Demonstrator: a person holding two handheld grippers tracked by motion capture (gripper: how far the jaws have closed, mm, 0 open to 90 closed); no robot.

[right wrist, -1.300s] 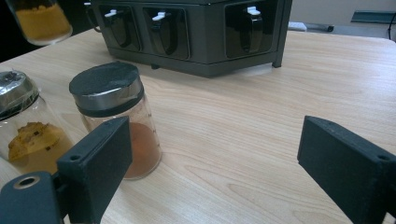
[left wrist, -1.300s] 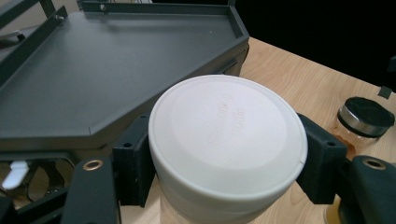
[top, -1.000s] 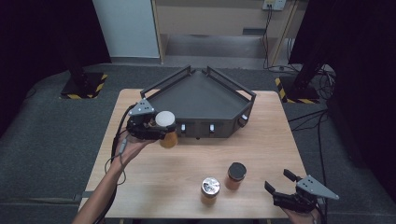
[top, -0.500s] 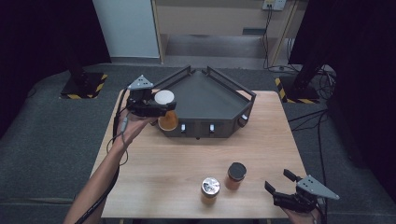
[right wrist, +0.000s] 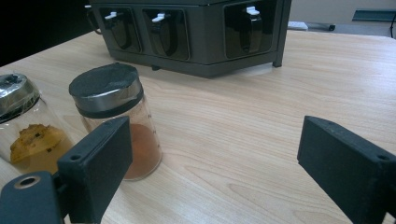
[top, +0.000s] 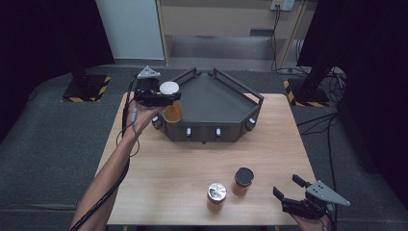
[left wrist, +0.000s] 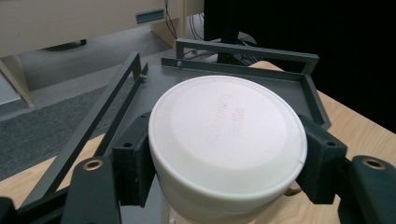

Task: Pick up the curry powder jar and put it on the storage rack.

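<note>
My left gripper [top: 166,98] is shut on a white-lidded spice jar [top: 171,103] of orange contents, held in the air over the left front corner of the dark grey rack [top: 214,98]. Its jaws clamp the white lid [left wrist: 226,140] from both sides, with the rack's top tray [left wrist: 280,84] beyond. My right gripper [top: 291,195] is open low at the table's front right corner, holding nothing. A black-lidded jar [top: 243,181] of reddish powder stands left of it, just behind its left jaw [right wrist: 114,126]. A silver-lidded jar [top: 216,196] stands farther left [right wrist: 23,121].
The wooden table [top: 159,163] stands on grey floor; the rack's front face carries dark compartments with small white tabs [right wrist: 163,32]. Black stands with striped bases [top: 84,89] flank the table at the back. A cable trails from the left gripper along the forearm.
The left gripper has lifted the white-lidded jar up and back, from in front of the rack to above its left front corner. The right gripper has stayed put.
</note>
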